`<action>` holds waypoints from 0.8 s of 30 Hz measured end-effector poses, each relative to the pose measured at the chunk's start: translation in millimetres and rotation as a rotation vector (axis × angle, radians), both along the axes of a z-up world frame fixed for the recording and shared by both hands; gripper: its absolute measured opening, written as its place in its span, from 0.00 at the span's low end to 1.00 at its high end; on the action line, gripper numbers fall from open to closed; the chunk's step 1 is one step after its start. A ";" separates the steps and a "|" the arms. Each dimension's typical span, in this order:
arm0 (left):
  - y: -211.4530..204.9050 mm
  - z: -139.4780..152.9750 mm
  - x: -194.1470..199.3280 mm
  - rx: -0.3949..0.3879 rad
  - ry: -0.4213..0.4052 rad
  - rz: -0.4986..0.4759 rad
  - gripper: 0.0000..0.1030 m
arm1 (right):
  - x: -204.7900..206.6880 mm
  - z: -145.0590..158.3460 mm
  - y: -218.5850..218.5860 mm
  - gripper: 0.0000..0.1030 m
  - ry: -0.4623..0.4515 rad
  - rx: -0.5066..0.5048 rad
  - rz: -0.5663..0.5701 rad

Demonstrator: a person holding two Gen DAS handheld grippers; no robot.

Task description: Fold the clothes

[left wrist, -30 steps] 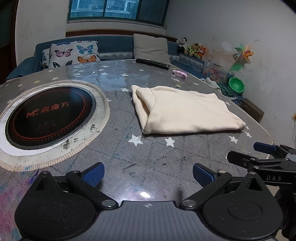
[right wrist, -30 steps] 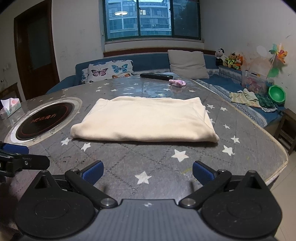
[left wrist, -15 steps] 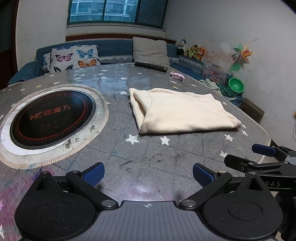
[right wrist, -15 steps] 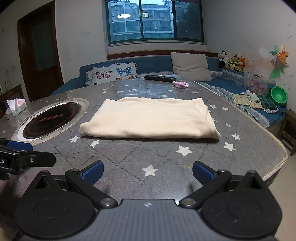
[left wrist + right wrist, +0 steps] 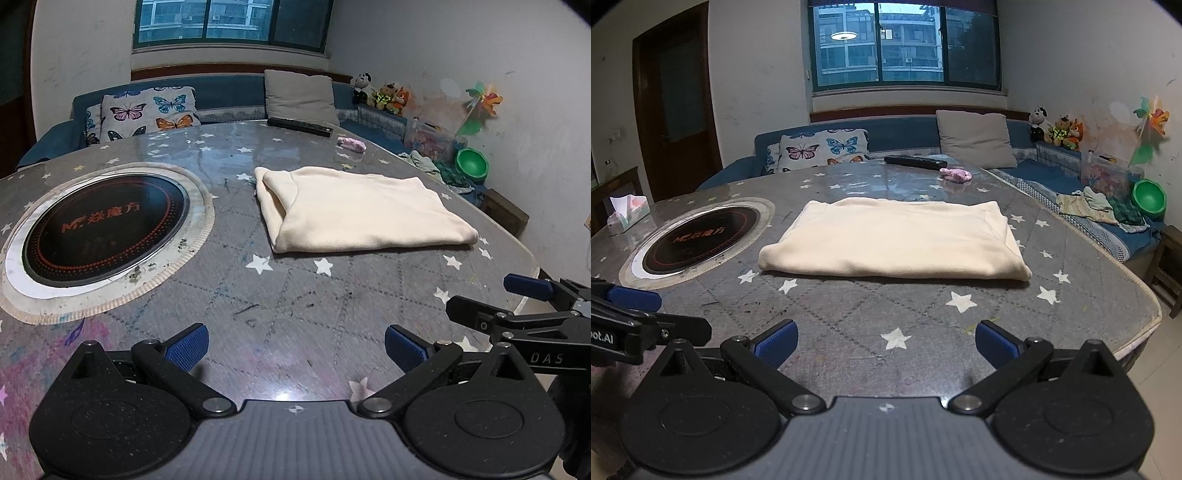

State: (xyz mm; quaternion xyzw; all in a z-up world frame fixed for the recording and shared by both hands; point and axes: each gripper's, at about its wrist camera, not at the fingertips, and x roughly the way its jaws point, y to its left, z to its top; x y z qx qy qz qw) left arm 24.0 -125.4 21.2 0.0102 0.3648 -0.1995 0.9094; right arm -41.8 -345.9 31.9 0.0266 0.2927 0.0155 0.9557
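Both grippers drawn back, left gripper (image 5: 295, 349) and right gripper (image 5: 886, 345) spread, garment (image 5: 894, 238) seemingly folded.

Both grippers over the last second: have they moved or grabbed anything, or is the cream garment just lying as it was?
Both grippers have drawn back from the folded cream garment, toward the near edge of the table; it sits farther off in both views. The left gripper and right gripper stay open and empty; nothing was gripped or released. The garment, remote control and pink item have not shifted.
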 end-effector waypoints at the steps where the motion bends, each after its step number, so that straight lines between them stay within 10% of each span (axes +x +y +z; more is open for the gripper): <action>1: -1.1 0.1 -0.5 0.003 0.000 -0.001 1.00 | -0.4 0.0 -0.2 1.00 0.000 0.000 0.000; 24: -11.6 0.5 21.6 0.037 0.020 -0.018 1.00 | 18.7 0.1 -1.2 1.00 0.022 0.003 -0.001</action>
